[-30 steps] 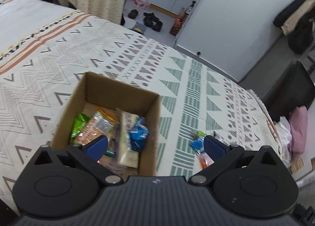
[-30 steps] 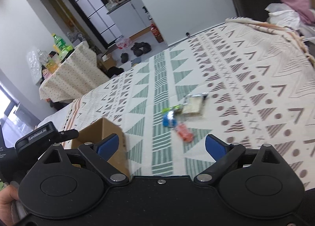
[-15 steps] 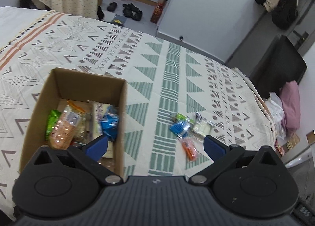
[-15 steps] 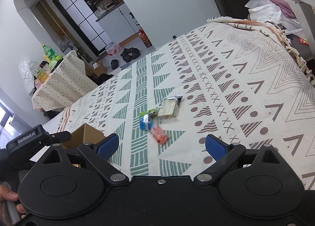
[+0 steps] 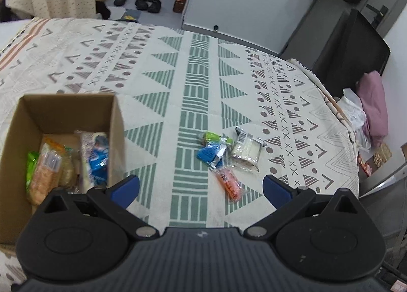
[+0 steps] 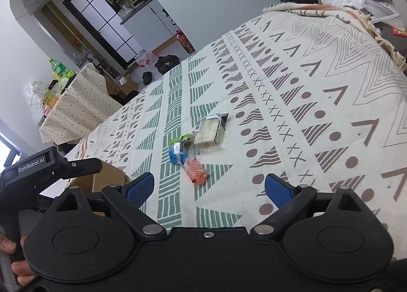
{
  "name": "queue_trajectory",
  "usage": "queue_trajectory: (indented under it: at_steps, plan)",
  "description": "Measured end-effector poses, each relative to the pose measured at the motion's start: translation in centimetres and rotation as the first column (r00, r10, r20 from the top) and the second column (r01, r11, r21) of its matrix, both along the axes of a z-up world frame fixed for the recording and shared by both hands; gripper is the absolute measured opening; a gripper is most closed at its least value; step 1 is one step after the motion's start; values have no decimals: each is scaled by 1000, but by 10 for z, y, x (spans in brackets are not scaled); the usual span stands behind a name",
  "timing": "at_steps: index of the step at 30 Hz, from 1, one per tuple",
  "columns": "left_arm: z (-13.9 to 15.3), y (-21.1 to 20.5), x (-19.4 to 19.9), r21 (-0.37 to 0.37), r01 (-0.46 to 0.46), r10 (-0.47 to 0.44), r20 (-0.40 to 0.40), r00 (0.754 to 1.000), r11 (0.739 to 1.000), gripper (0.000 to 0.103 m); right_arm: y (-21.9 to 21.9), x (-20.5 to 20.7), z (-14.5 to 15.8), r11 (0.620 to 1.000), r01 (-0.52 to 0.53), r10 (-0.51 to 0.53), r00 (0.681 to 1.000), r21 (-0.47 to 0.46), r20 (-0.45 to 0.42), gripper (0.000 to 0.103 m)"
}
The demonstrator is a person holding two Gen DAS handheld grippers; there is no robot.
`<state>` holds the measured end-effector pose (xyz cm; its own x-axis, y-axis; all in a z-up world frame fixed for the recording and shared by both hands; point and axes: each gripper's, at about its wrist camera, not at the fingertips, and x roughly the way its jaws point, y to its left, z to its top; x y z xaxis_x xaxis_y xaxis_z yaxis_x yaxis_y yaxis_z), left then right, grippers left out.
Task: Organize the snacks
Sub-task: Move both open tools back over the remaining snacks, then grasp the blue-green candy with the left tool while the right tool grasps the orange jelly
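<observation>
Both tools are empty: the left gripper (image 5: 201, 187) has its blue pads spread wide, and the right gripper (image 6: 209, 187) is spread just as wide. The loose snacks lie in a tight cluster on the patterned bedspread (image 5: 178, 83), ahead of the left gripper and slightly toward its right pad; from the right gripper they sit ahead and a little toward its left pad. The cardboard box (image 5: 115, 124) stands ahead-left of the left gripper.

The step in hand looks like reaching for the next loose packet. The orange packet (image 5: 229, 184) is nearest and lies apart enough at its near end to straddle, so I would come down on it across its narrow width, pads clear of the blue packet (image 5: 209, 153) that touches its far end, and close only once both pads flank it.

Loose on the bedspread, four: one orange, one blue, one green packet (image 5: 213, 137), one pale cracker pack (image 5: 245, 149). In the box I count about five, though they overlap and the count is unsure
</observation>
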<state>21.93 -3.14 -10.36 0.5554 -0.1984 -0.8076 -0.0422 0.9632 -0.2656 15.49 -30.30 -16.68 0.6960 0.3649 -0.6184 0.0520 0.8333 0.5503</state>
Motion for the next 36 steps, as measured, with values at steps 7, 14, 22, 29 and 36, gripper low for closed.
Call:
queue_trajectory:
  at_steps: [7,14,22,29,36]
  plan:
    - [-16,-14,18,43,20,-19,-34,999,999,100,2,18,-18,1000,6,-6,1000,9,-25,94]
    - [-27,-23,32,64,18,-16,-40,999,998,93,9,36,-33,1000,-5,5,999,13,-38,88]
    - [-42,-26,53,47,-14,17,-69,997,999,71,13,54,-49,999,-16,19,998,36,-63,82]
    - [-65,-31,67,14,-53,54,-96,994,998,51,19,65,-58,997,-40,44,996,64,-73,76]
    - [-79,-38,77,0,-51,51,-98,994,999,46,29,77,-67,995,-69,75,994,77,-77,72]
